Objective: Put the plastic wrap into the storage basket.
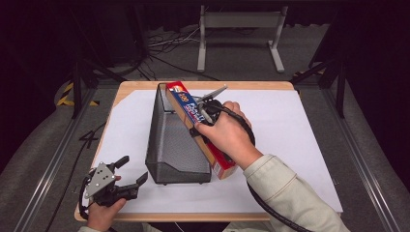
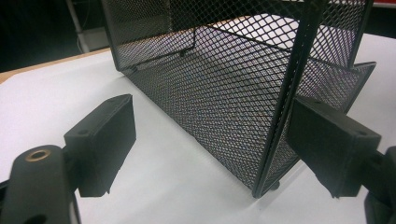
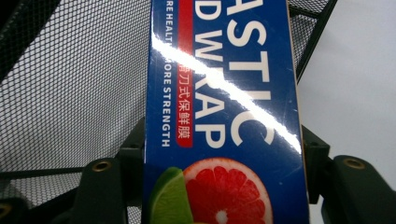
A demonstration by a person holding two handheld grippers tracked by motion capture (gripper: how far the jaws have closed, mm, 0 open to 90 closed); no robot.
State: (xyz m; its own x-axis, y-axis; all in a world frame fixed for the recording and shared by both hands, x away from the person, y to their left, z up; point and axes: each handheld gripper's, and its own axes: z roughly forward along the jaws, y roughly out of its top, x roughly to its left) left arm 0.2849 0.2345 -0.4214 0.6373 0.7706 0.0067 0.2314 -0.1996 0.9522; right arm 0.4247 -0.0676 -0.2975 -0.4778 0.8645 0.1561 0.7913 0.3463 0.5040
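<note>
Plastic wrap box going over the mesh basket

High view: the right gripper [image 1: 205, 108] is clamping a long blue-and-red cardboard plastic wrap box [image 1: 186, 107] at frame centre, slanting across the black wire-mesh basket [image 1: 169, 140]. Left gripper view: the left gripper [image 2: 210, 144] is gaping open beside the basket's corner. Right gripper view: both jaws are pinching the box's sides.

Wooden table [image 1: 126, 88], white sheet [image 1: 290, 140] covering most of top; black mesh basket [image 1: 167, 140] standing on sheet.

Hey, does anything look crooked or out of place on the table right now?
The plastic wrap box lies slanted along the right rim of the mesh basket, not down inside it, held by the right tool. Nothing looks spilled or damaged.
</note>
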